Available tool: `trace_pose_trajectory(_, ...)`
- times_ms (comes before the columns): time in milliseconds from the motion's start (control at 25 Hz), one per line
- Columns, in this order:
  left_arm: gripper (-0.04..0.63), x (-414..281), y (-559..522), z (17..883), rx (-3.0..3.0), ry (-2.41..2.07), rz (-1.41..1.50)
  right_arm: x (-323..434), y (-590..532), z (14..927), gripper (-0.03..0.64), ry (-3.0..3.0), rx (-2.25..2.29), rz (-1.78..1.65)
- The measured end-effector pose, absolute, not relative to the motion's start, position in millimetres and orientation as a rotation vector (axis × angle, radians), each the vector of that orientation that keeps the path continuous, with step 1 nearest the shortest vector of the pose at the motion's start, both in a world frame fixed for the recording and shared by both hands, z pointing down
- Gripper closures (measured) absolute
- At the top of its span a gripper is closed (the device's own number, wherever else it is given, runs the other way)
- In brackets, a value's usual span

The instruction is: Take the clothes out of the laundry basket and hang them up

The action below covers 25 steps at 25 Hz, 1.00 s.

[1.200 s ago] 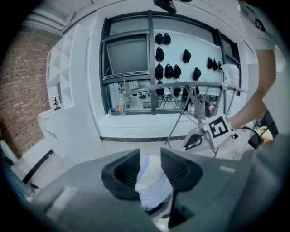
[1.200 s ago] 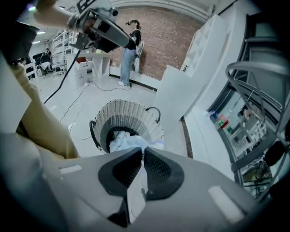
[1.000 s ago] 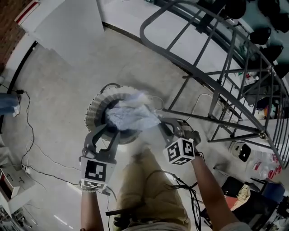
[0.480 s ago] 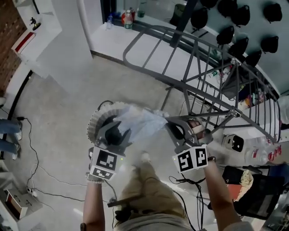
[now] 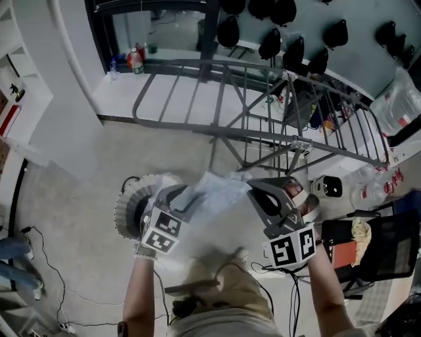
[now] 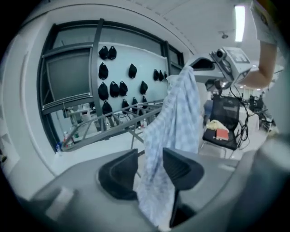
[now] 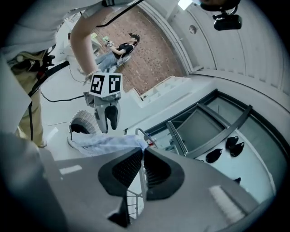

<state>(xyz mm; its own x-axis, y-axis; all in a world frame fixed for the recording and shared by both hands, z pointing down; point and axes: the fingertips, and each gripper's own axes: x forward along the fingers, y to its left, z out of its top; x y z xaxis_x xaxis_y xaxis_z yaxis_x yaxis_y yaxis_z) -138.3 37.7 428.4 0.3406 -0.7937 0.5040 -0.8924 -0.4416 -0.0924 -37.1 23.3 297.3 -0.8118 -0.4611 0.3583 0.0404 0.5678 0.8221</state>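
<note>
A light blue checked cloth [image 5: 217,193] is stretched in the air between my two grippers, above the round white laundry basket [image 5: 125,209] on the floor. My right gripper [image 5: 253,187] is shut on one corner of it [image 7: 136,144]. My left gripper [image 5: 181,197] has just been opening its jaws. In the left gripper view the cloth [image 6: 174,122] hangs loosely between the parted jaws of that gripper [image 6: 152,156]. The right gripper view shows my right gripper [image 7: 142,153] pinching the fabric, with the basket [image 7: 80,123] below. The grey metal drying rack [image 5: 263,137] stands just beyond.
A white device [image 5: 327,186] and a black chair [image 5: 358,253] with small items on it stand to the right of the rack. Cables [image 5: 39,276] lie on the floor at left. Bottles [image 5: 135,59] sit on a ledge and black caps [image 5: 283,16] hang on the wall behind.
Both grippers have risen out of the basket with the cloth and moved toward the rack. The left jaws have spread apart. The head view has tipped up, so more of the rack shows.
</note>
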Motion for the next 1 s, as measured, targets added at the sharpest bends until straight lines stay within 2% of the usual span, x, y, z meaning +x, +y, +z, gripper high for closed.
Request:
trace_pose_trajectory(400, 0.438, 7, -32, 431, 2.642, -1.185, 0.807, 94, -1, 258, 0.597, -2.16, 0.555, -1.209)
trace_pose_trajectory(520, 0.589, 48, -47, 427, 2.694, -1.172, 0.848, 142, -16, 257, 0.597, -2.128, 0.637, -1.157)
trace_pose_trajectory(1000, 0.592, 159, -111, 347, 2.843, -1.27, 0.877, 337, -99, 285, 0.597, -1.94, 0.937, -0.877)
